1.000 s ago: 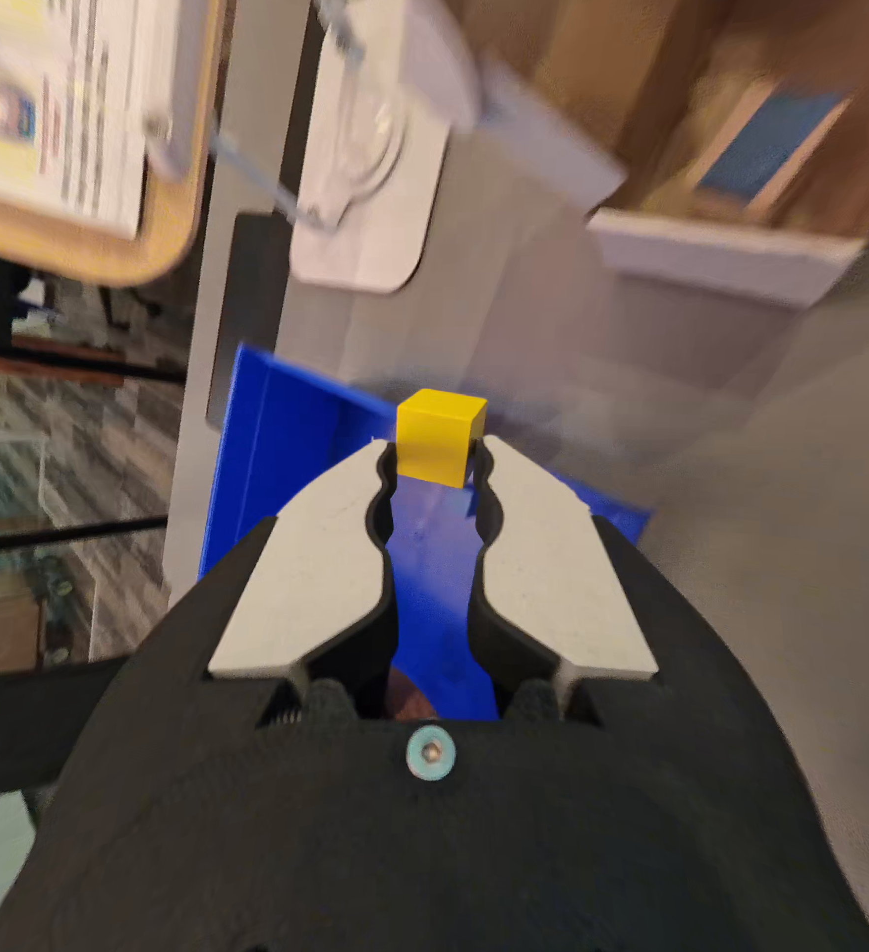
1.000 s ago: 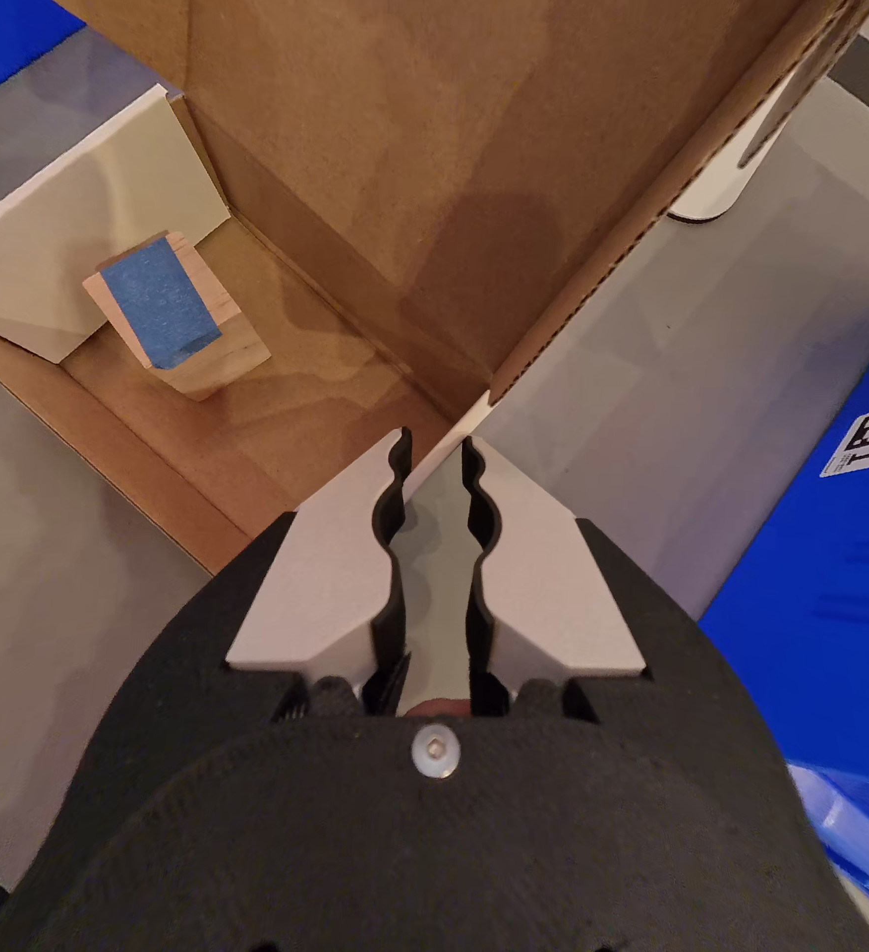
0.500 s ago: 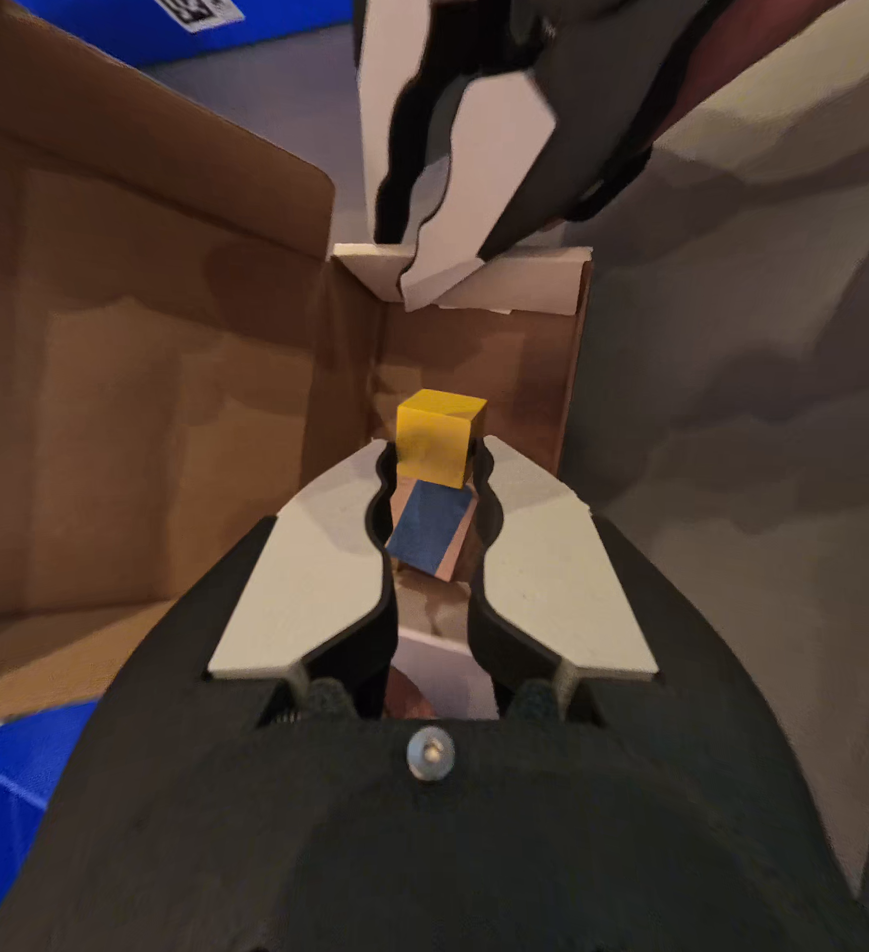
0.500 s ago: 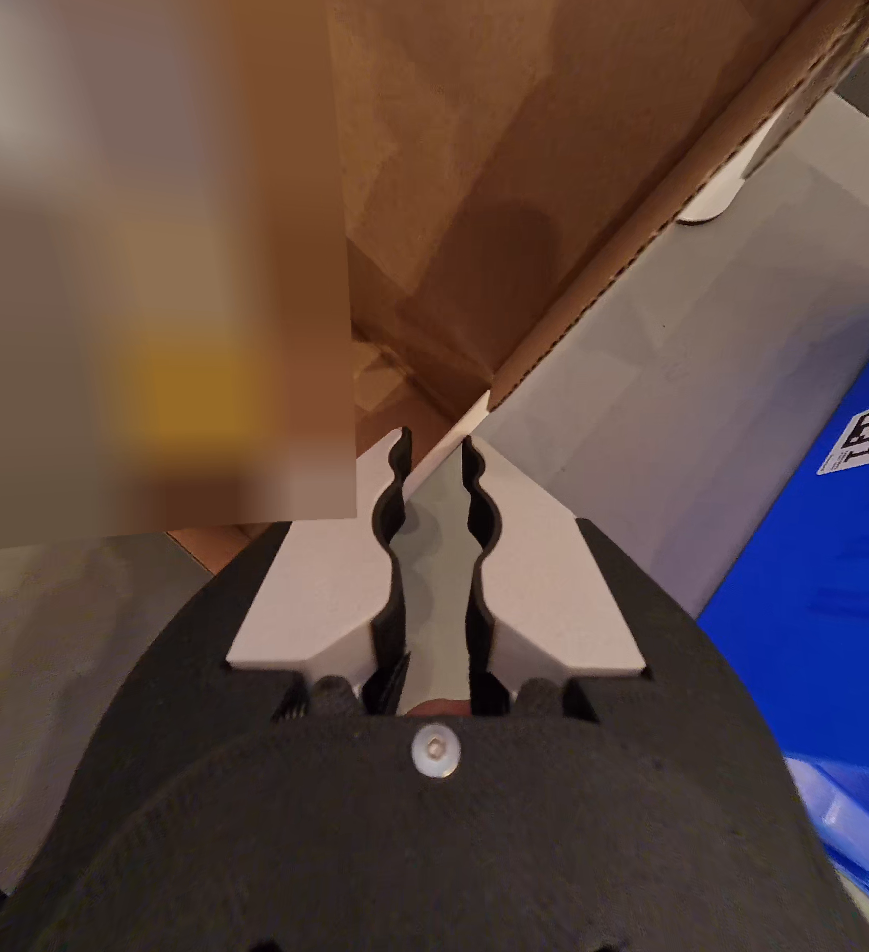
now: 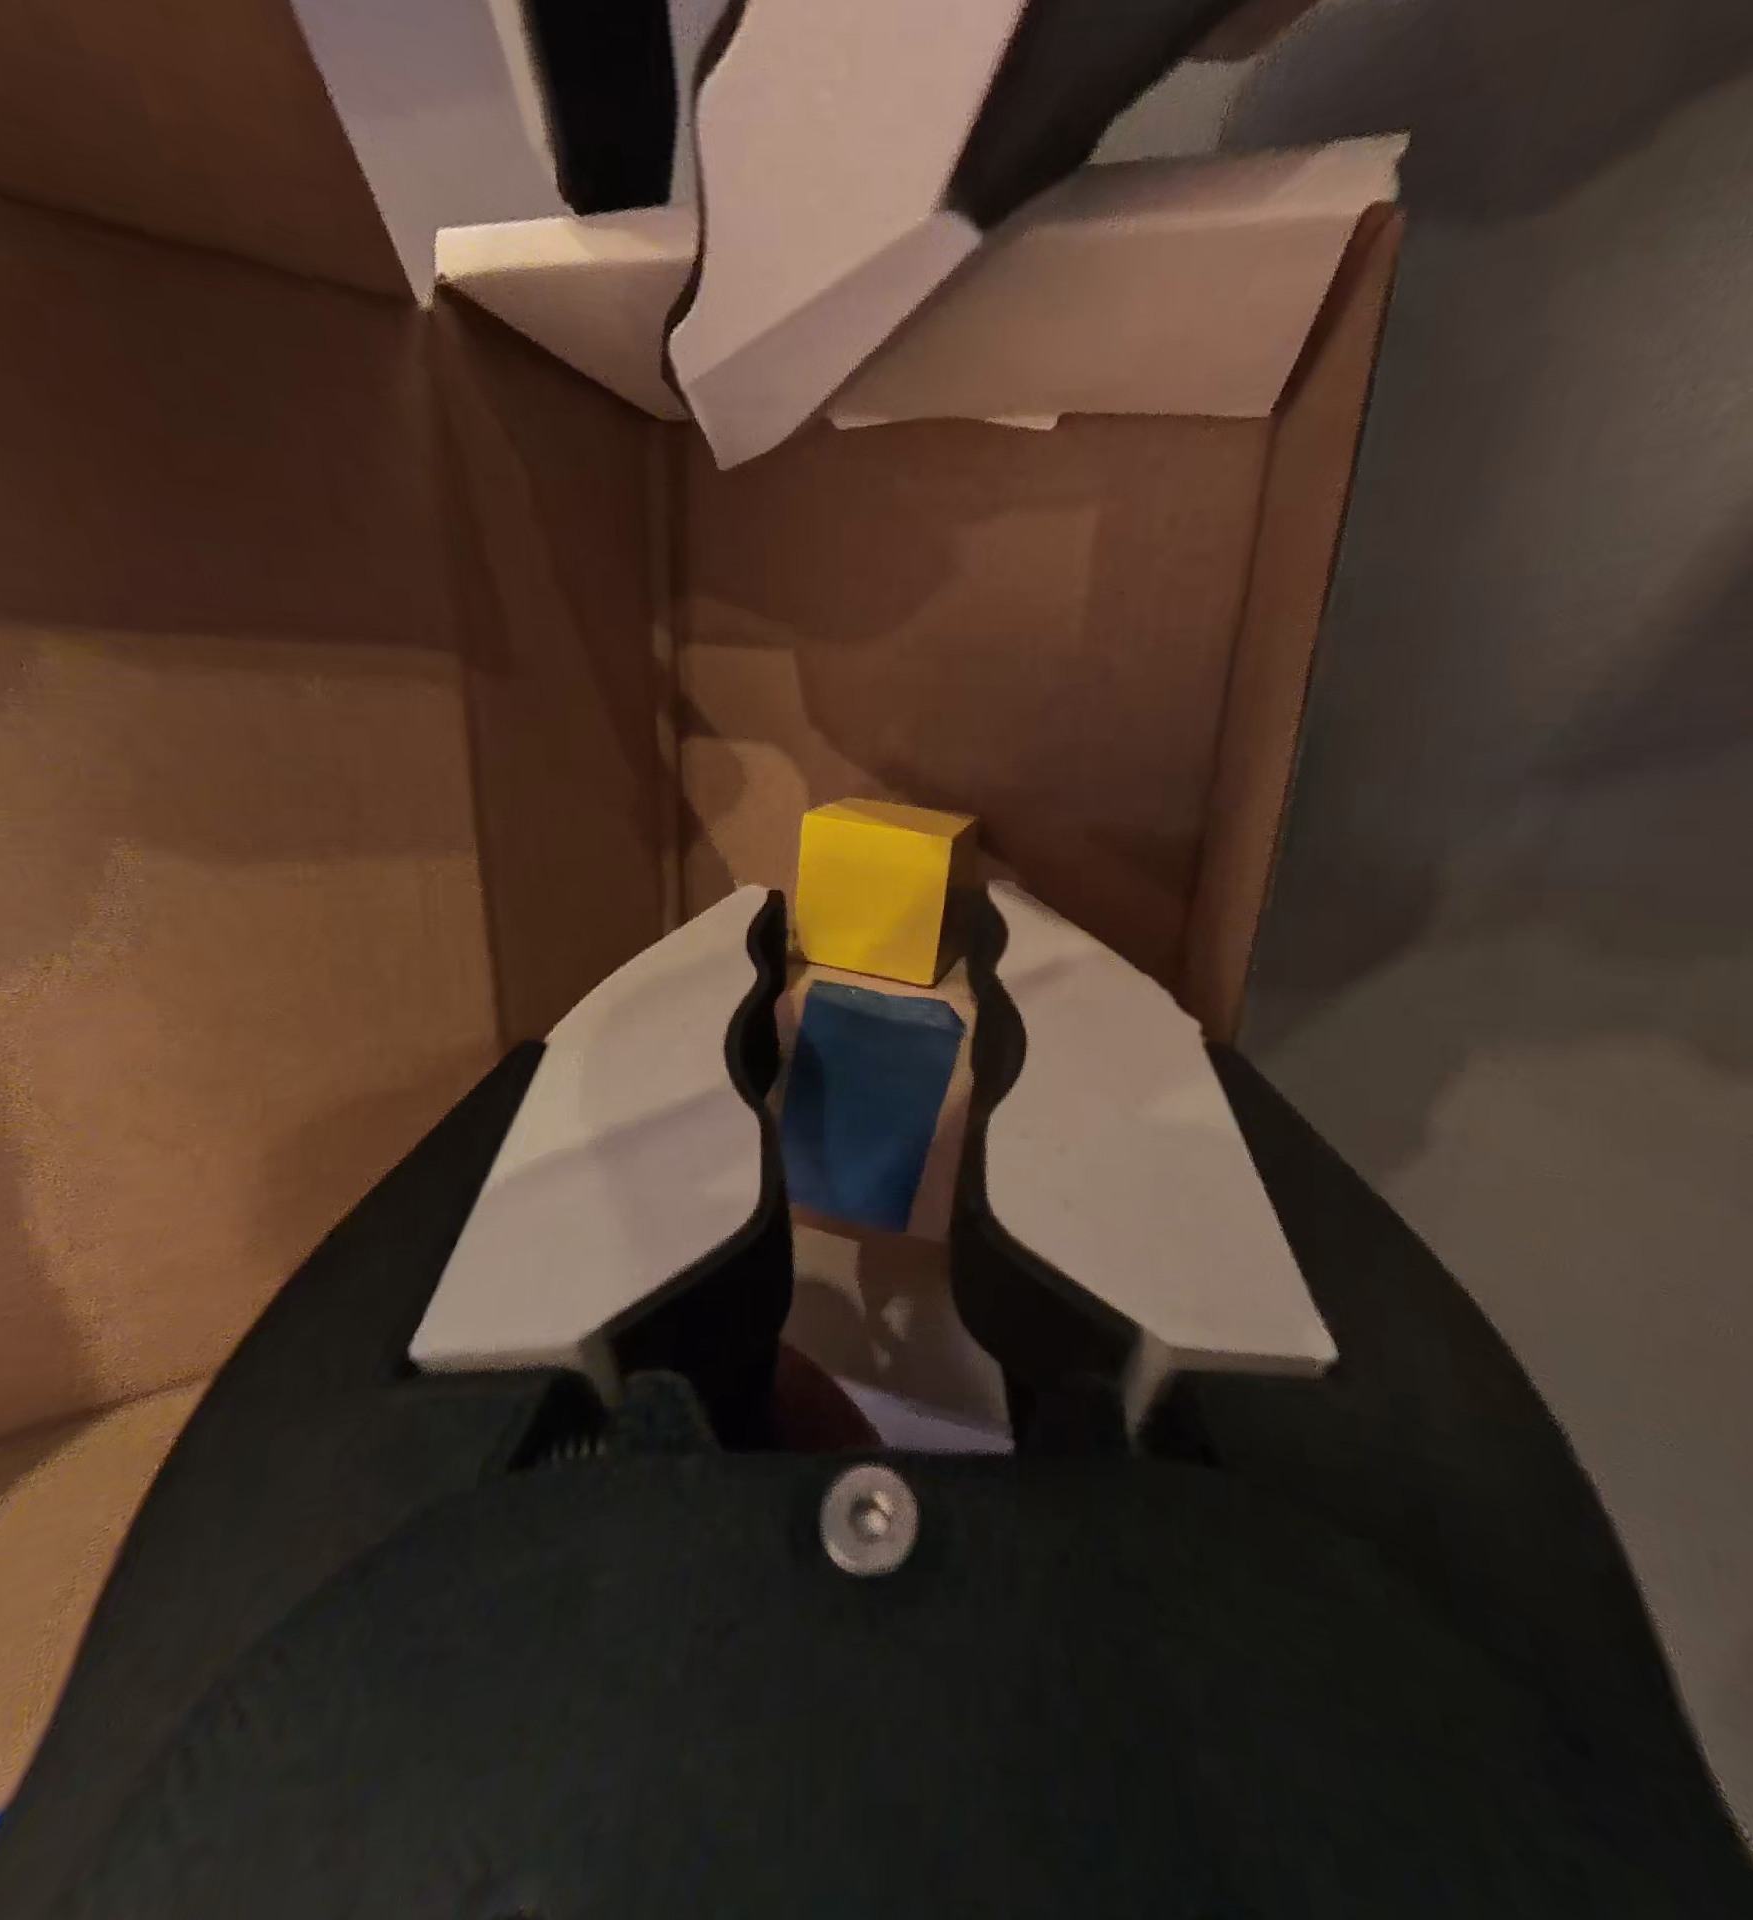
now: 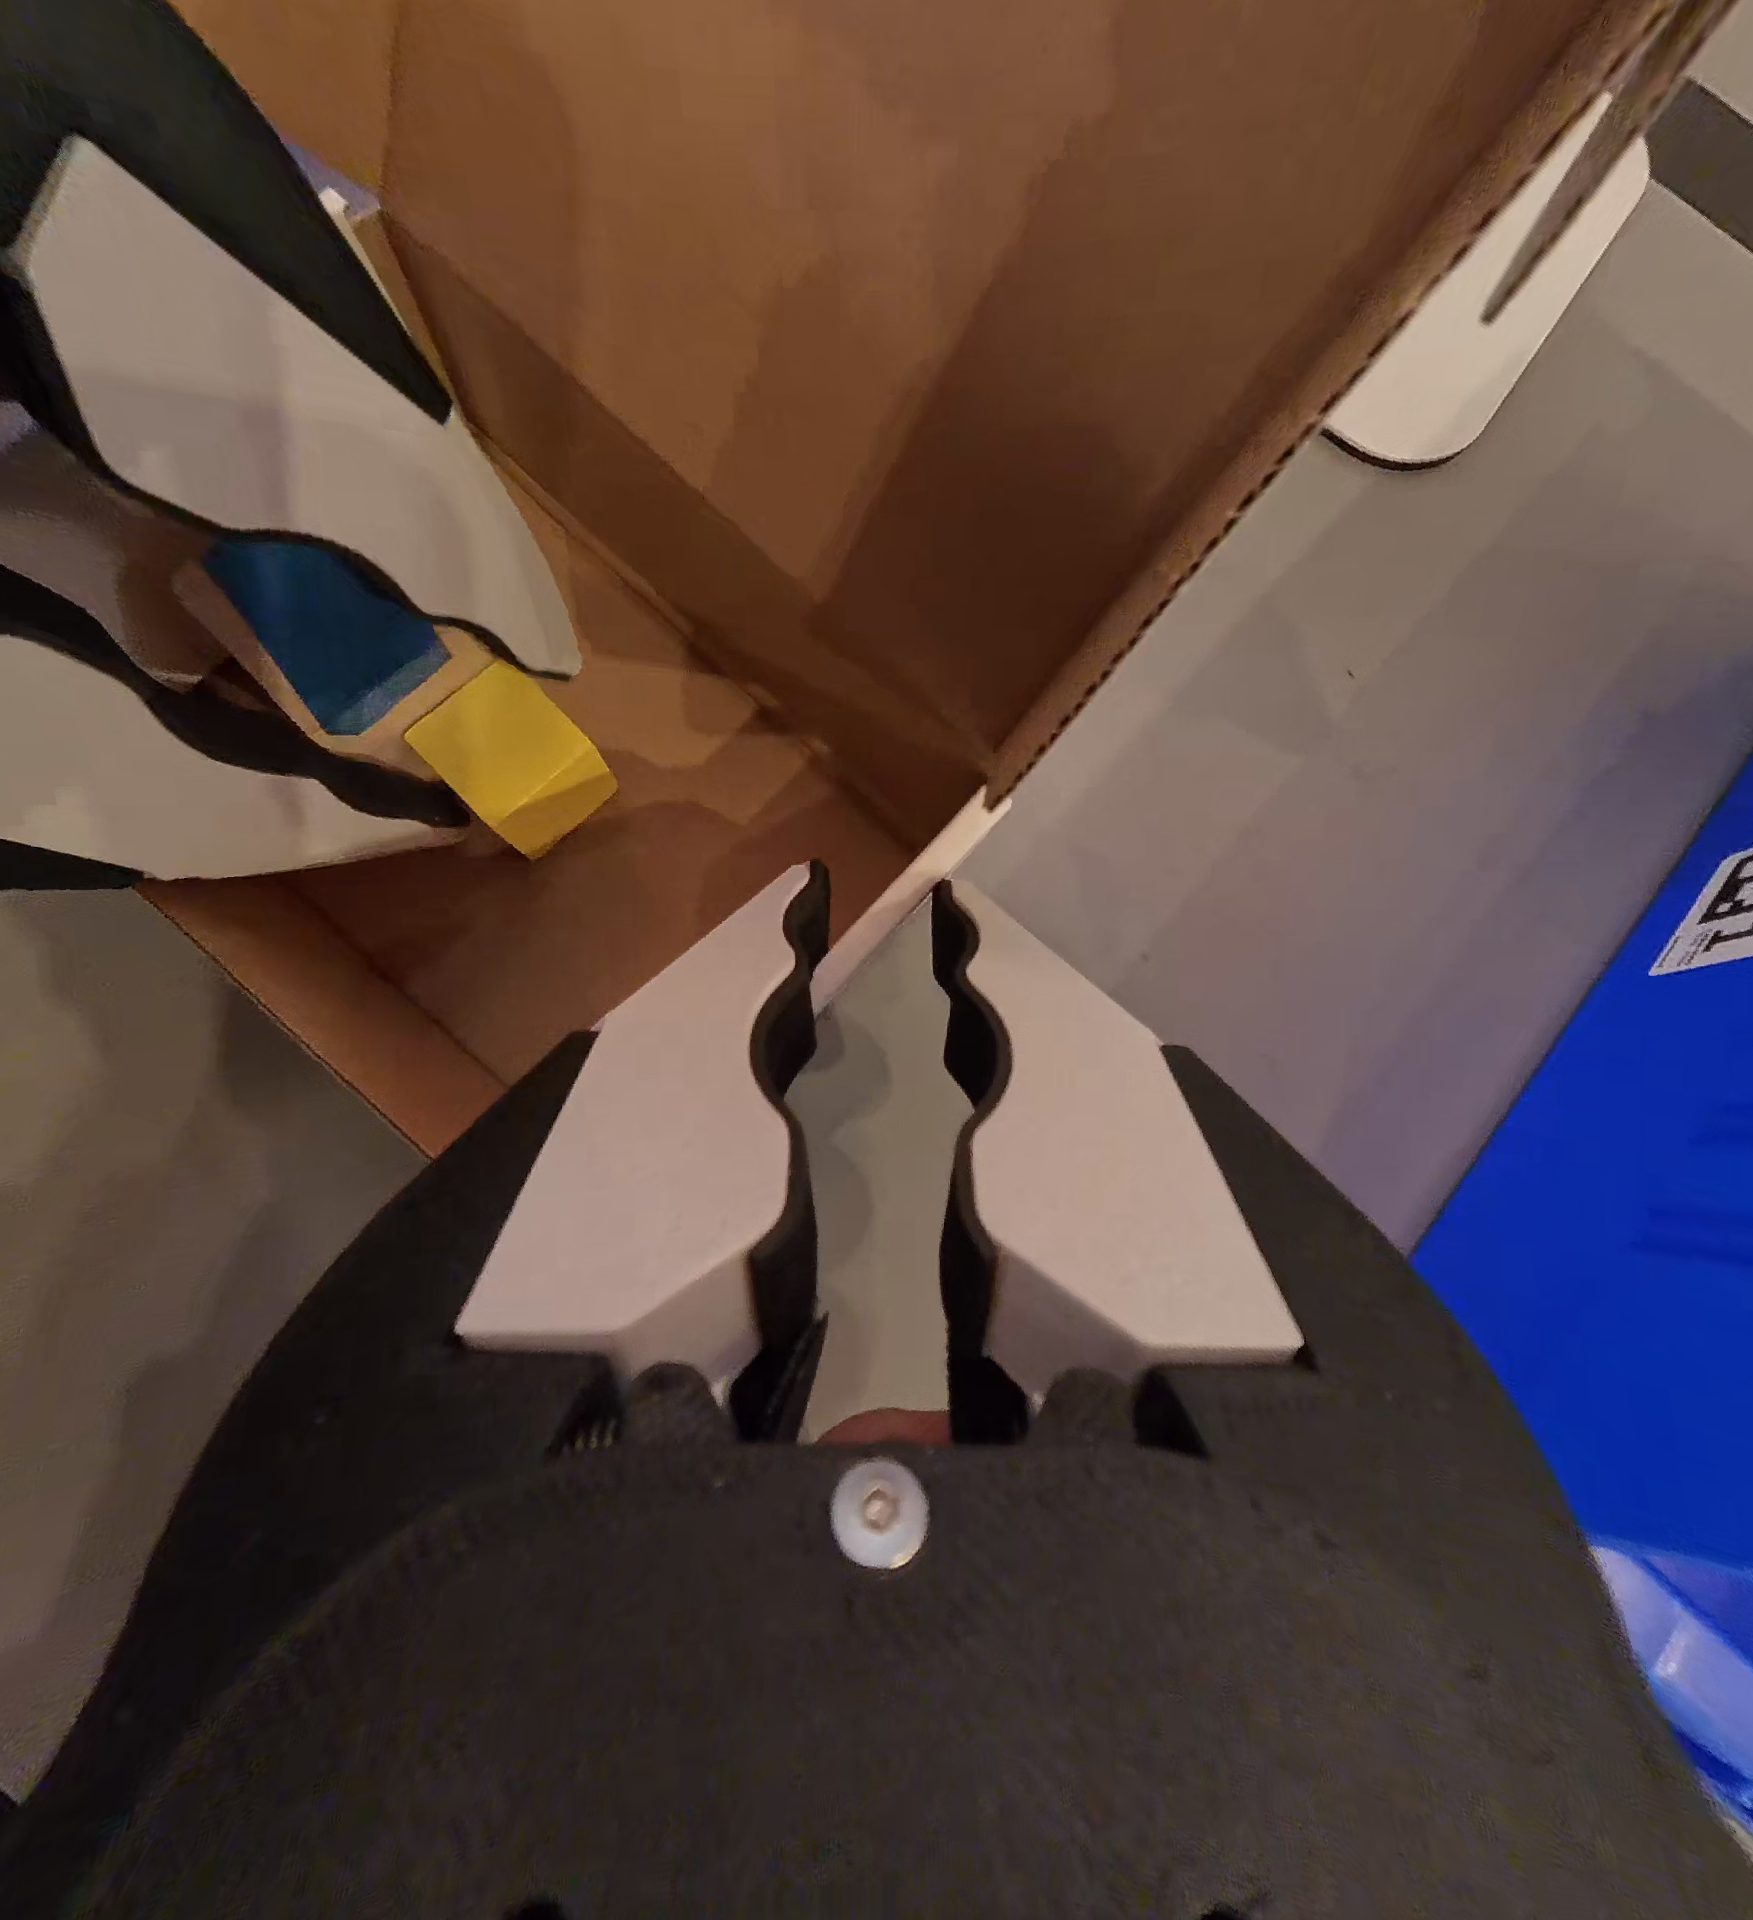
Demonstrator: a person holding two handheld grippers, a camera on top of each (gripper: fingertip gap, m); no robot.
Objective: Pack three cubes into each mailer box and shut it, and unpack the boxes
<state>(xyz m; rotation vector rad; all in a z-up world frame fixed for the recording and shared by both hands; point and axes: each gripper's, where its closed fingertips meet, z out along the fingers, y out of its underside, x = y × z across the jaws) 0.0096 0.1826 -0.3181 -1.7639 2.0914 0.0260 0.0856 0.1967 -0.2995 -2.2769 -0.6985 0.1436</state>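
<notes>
While the right gripper is pinching the mailer box corner flap, the left gripper is holding the yellow cube clamped at its tips, just beyond the blue-taped cube lying between its jaws.

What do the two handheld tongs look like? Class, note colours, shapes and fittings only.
Both match. The left tongs and right tongs each have a matte black, grainy, rounded body, two pale grey wedge-shaped fingers lined with wavy black pads, and one silver screw centred below the fingers. No cables, markings or sleeves show.
</notes>
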